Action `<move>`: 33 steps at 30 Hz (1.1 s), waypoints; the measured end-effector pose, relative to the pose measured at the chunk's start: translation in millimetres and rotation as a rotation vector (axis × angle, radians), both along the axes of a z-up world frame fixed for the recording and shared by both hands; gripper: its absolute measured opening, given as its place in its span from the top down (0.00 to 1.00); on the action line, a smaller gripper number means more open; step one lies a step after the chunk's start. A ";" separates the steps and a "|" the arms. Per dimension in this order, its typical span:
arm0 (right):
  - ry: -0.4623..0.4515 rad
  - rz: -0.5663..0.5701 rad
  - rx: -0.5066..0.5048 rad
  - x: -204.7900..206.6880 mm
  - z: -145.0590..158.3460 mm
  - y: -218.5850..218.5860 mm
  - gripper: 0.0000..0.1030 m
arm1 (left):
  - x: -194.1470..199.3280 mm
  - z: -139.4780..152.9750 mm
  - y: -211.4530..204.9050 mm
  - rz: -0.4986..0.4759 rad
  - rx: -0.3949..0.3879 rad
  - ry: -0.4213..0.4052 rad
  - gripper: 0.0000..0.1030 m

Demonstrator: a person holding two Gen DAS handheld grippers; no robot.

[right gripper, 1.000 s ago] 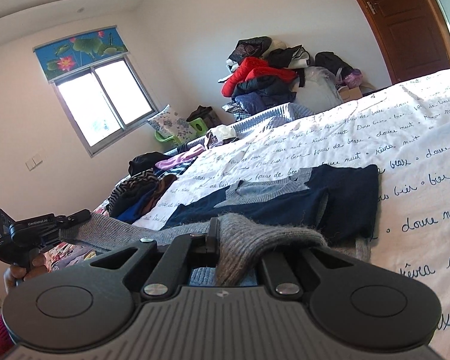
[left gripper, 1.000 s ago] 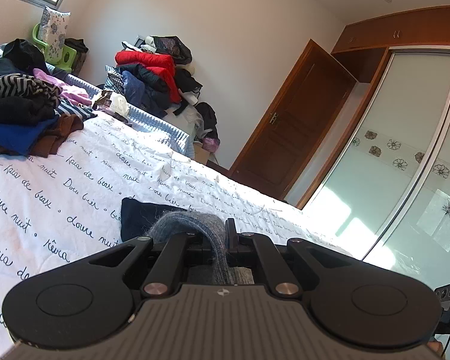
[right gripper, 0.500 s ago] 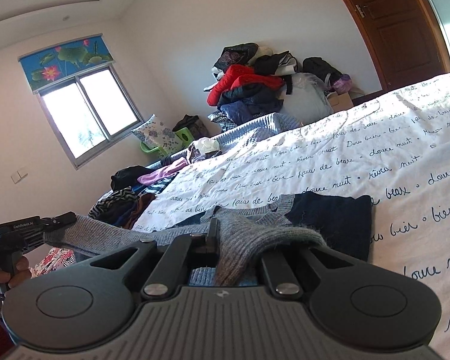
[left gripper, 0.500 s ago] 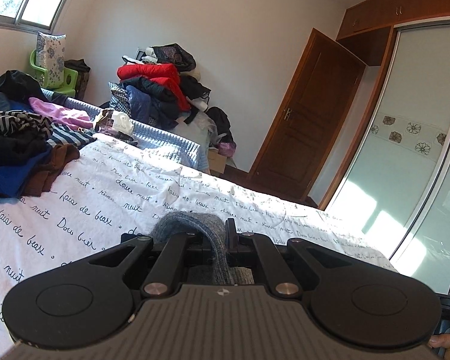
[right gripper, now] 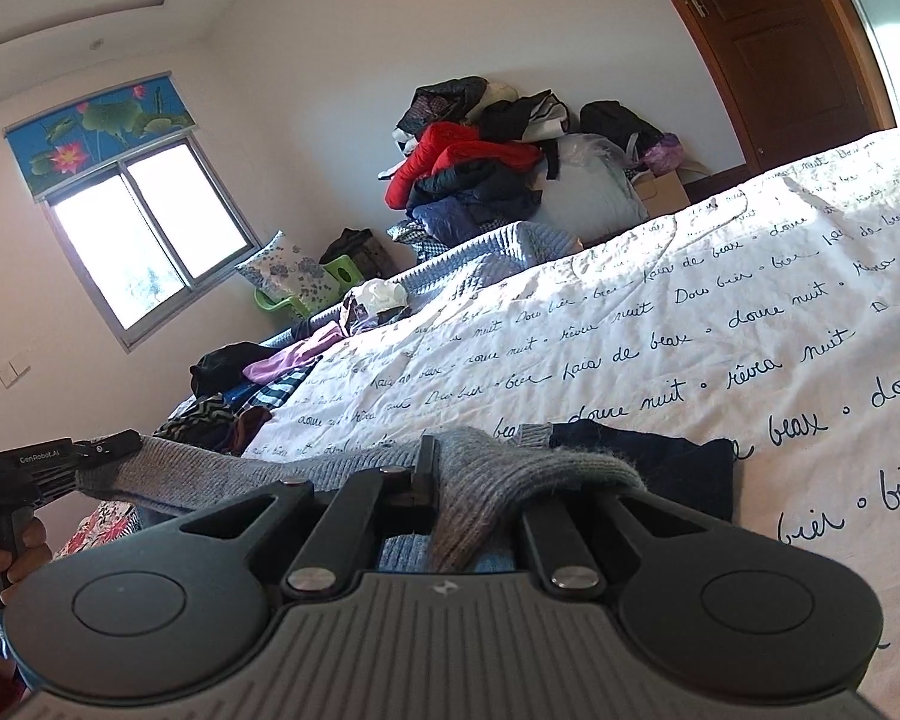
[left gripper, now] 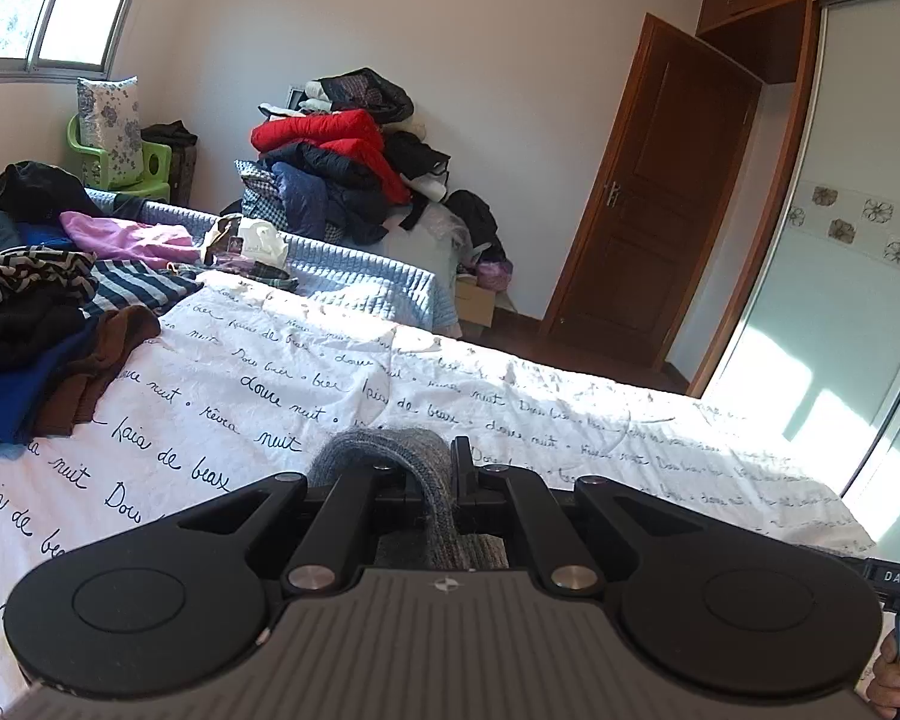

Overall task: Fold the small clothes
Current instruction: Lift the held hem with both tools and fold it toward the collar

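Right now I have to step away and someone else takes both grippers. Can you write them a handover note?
Left gripper: shut on the sweater's grey hem.
Right gripper: shut on the same hem, further along; the knit is stretched between them.
The sweater's navy part lies on the bed. More clothes are piled at the bed's far side.
Done: hem lifted.
Left: finish this fold, set it down, then probably the pile.

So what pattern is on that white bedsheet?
Black handwritten script on the white bedsheet, clearest in the right wrist view.
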State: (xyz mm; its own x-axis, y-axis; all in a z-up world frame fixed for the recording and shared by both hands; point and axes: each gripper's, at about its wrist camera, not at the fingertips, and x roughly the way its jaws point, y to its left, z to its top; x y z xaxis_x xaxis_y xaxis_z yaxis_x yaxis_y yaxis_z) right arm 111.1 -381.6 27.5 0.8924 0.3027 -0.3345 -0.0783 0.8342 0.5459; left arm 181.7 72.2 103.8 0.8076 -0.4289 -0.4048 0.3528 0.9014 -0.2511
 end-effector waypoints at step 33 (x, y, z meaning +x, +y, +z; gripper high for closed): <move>0.175 0.003 0.051 70.1 -57.9 -23.2 0.94 | 92.7 -80.9 -59.2 0.097 0.242 0.185 0.94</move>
